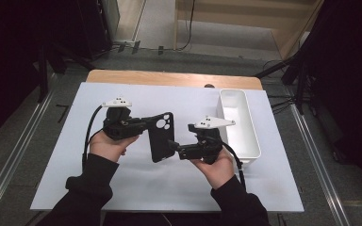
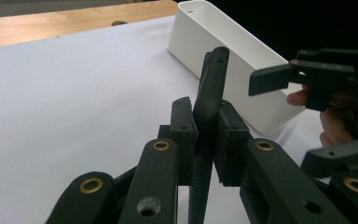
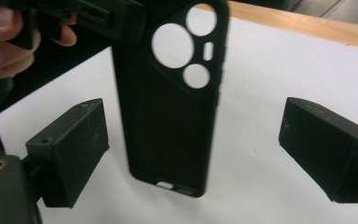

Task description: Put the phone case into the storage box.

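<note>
A black phone case [image 1: 161, 136] with round camera holes hangs above the white mat, held by its upper left edge. My left gripper [image 1: 147, 123] is shut on it; in the left gripper view the case [image 2: 209, 93] stands edge-on, pinched between the two pads [image 2: 184, 126]. My right gripper [image 1: 174, 149] is open at the case's lower right side. In the right gripper view the case [image 3: 172, 107] hangs between the wide-apart pads [image 3: 72, 151], neither one touching it.
A long white bin [image 1: 238, 121] lies at the right side of the white mat [image 1: 99, 179], close behind the right hand. A wooden table edge [image 1: 169, 77] runs along the far side. Dark stands and cables surround the table.
</note>
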Demonstrator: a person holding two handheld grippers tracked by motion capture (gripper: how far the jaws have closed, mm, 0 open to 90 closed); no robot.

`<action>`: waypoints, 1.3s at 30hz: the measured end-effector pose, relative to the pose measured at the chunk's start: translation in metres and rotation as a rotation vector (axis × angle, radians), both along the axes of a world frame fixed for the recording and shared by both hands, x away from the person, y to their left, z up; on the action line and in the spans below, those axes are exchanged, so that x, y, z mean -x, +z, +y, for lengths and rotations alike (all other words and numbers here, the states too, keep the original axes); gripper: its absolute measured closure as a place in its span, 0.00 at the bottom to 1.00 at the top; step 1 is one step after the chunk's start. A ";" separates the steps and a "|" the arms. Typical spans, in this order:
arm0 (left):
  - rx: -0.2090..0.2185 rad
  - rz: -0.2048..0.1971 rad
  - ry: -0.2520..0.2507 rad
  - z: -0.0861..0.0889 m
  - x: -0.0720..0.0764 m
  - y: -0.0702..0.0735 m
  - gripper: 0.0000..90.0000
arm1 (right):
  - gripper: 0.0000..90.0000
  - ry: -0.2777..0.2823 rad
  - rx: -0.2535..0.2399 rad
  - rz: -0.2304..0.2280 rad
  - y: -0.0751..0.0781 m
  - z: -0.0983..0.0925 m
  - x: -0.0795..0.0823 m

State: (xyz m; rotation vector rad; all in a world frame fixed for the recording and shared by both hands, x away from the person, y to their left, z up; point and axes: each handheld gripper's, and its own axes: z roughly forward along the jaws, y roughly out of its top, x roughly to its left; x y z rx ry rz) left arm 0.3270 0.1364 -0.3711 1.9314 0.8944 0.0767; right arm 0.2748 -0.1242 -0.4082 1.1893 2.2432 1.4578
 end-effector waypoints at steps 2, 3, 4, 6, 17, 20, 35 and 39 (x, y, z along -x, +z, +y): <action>-0.003 -0.006 0.008 -0.001 -0.001 0.001 0.89 | 0.07 -0.023 0.011 -0.009 -0.001 0.002 0.001; -0.005 -0.004 0.012 -0.002 -0.002 0.001 0.89 | 0.07 -0.028 0.012 -0.009 -0.001 0.004 0.001; -0.002 -0.003 0.020 -0.003 -0.002 0.002 0.89 | 0.07 -0.035 0.017 -0.014 -0.002 0.005 0.001; -0.007 -0.004 0.026 -0.004 -0.003 0.004 0.89 | 0.07 -0.063 0.026 -0.015 -0.002 0.008 0.001; -0.004 -0.012 0.032 -0.013 -0.005 0.009 0.89 | 0.07 -0.144 0.079 -0.039 -0.005 0.022 0.003; -0.005 -0.017 0.034 -0.013 -0.003 0.008 0.89 | 0.07 -0.147 0.075 -0.040 -0.006 0.023 0.003; -0.004 -0.011 0.009 -0.028 0.004 -0.002 0.89 | 0.07 -0.210 0.044 -0.026 -0.008 0.029 0.001; -0.006 -0.009 0.009 -0.031 0.005 -0.004 0.89 | 0.07 -0.221 0.044 -0.015 -0.009 0.029 0.000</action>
